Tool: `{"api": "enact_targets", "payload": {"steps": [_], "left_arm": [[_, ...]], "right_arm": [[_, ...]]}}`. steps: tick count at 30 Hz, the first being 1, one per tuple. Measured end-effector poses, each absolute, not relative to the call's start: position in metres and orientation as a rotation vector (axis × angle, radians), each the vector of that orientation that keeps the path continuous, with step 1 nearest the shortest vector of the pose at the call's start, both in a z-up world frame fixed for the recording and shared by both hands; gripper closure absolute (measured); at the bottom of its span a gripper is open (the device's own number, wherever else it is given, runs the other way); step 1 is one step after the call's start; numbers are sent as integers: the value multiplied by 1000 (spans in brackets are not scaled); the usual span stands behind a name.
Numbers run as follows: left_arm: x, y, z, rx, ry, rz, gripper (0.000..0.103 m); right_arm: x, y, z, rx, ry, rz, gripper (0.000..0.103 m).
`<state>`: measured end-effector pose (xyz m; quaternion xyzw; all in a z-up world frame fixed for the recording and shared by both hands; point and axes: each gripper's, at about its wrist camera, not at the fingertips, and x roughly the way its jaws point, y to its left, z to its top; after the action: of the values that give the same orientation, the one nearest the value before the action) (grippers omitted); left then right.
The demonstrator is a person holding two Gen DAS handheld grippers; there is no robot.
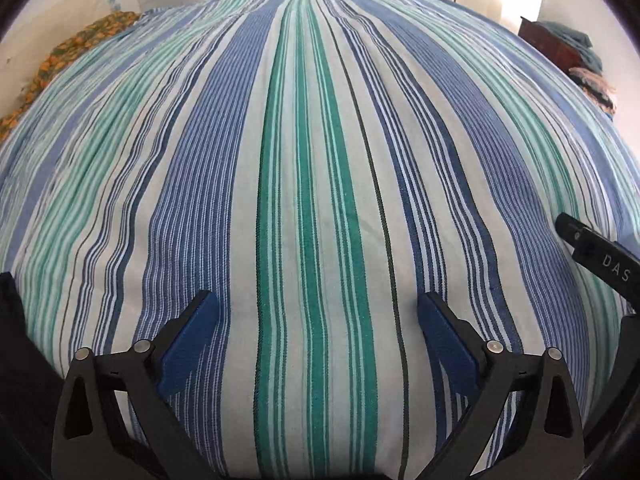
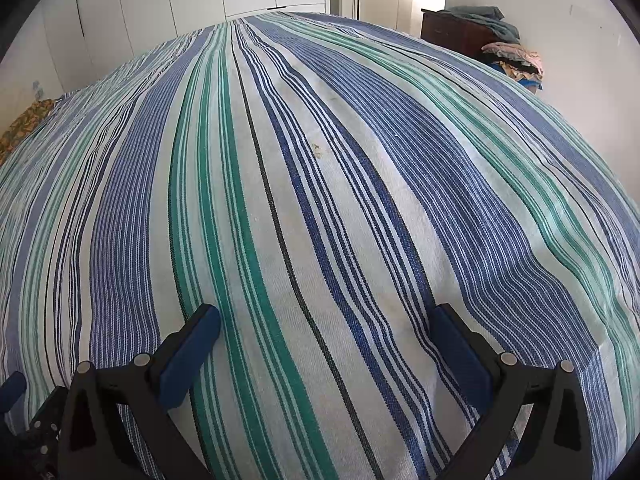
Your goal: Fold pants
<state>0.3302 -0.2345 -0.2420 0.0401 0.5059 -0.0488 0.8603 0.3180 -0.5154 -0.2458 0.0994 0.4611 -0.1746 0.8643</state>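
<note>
In the left wrist view, the left gripper (image 1: 319, 300) points down at a bed with a striped sheet (image 1: 320, 120) in blue, green and white. Its two blue fingers (image 1: 192, 344) are wide apart and hold nothing; only bare sheet shows between them. The sheet lies flat, with long stripes running away to the far end. At the far left edge of the bed lies a cloth with orange flowers (image 1: 80, 40). At the far right stands a brown wooden box (image 1: 552, 44) with a blue-green cloth on top and a heap of clothes (image 1: 592, 80) beside it. A black part with white letters (image 1: 600, 260) pokes in from the right edge. A dark patch (image 1: 10, 308) sits at the left edge, near the left finger; I cannot tell if it is the pants. In the right wrist view, the right gripper (image 2: 326, 314) also points down at the same striped sheet. Its blue fingers (image 2: 188, 356) are spread wide too, with nothing in them. A small brown spot (image 2: 318, 148) marks a white stripe in the middle of the bed. White cupboard doors (image 2: 160, 12) stand behind the bed. At the bottom left corner a blue tip and dark parts (image 2: 24, 420) peek in. No pants show clearly here.
</note>
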Motion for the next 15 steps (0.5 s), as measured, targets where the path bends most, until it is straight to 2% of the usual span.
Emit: {"api": "enact_targets", "payload": {"steps": [4, 15], "left_arm": [[329, -224, -246, 15, 1056, -137, 1], [331, -227, -249, 45, 1043, -126, 1]], "right_arm": [[319, -516, -245, 205, 967, -368, 0], [320, -515, -246, 202, 968, -370, 0]]}}
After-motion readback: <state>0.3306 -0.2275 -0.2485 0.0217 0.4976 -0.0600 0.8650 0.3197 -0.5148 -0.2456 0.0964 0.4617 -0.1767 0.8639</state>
